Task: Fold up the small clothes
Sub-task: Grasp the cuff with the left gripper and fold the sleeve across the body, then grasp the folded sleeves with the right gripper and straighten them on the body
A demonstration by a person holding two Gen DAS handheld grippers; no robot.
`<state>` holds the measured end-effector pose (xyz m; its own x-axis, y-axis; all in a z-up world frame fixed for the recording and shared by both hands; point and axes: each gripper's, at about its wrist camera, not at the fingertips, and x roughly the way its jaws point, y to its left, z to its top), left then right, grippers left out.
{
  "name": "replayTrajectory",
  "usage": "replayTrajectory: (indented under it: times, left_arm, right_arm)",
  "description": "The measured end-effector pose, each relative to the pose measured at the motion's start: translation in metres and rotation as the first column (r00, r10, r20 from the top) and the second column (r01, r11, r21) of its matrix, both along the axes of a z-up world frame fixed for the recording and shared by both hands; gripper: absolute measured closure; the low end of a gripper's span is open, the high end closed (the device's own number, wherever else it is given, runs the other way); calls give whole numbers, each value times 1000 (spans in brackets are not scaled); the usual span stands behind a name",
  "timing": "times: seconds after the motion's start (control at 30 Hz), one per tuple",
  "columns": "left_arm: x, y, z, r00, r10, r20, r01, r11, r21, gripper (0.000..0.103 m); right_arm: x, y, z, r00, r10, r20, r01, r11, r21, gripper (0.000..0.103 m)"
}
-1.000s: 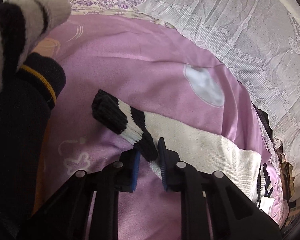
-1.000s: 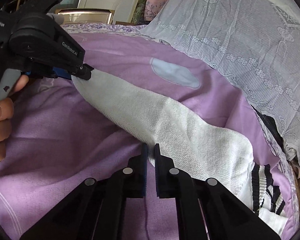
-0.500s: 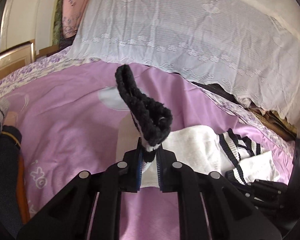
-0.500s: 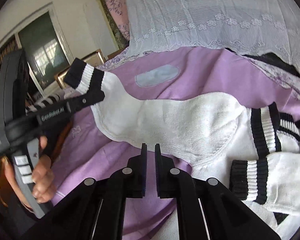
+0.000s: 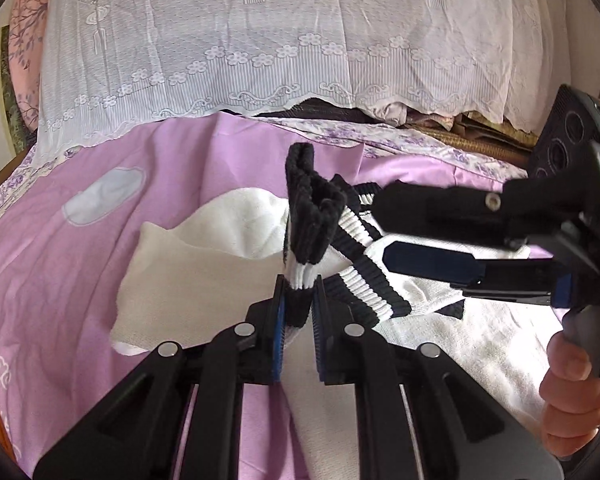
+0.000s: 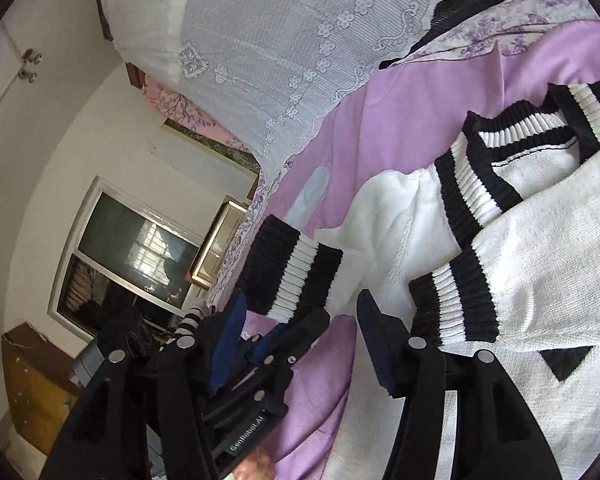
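Sleeve-folding is the step: left hand-held gripper [image 5: 298,312] clenches the striped cuff [image 5: 312,216] above the white sweater [image 6: 548,232] on the bed [image 5: 172,184], right hand-held gripper [image 6: 296,344] has just been opening, empty, so next the cuff must be laid flat.

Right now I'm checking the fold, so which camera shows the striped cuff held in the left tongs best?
The right wrist view: the cuff lies flat-on with both black bands and its white stripe clear. In the left wrist view the cuff is seen edge-on, bunched, pinched in the left tongs.
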<state>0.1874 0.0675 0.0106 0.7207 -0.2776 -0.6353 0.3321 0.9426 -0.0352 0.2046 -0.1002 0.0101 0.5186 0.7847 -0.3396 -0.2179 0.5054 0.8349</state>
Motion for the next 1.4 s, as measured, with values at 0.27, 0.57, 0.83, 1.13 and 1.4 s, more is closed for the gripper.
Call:
replayTrajectory:
  times: [0.27, 0.57, 0.83, 1.13, 1.4]
  left_arm:
    - [2, -30, -26, 999, -9, -43, 12, 997, 74, 92]
    - [-5, -50, -39, 999, -21, -42, 27, 987, 155, 91]
    - [-15, -51, -26, 1000, -22, -9, 23, 992, 126, 53]
    - [-19, -31, -6, 995, 61, 79, -69, 993, 99, 32]
    - [7, -8, -28, 978, 206, 20, -206, 965, 162, 32]
  right_arm:
    - [15, -21, -22, 990, -24, -141, 32, 998, 53, 32]
    - [23, -8, -49, 980, -1, -197, 15, 998, 68, 42]
    - [22, -23, -43, 991, -57, -118, 55, 998, -19, 94]
    - [17, -88, -8, 988, -154, 21, 156, 980, -122, 94]
    - [17, -159, -18, 963, -271, 2, 269, 956, -116, 94]
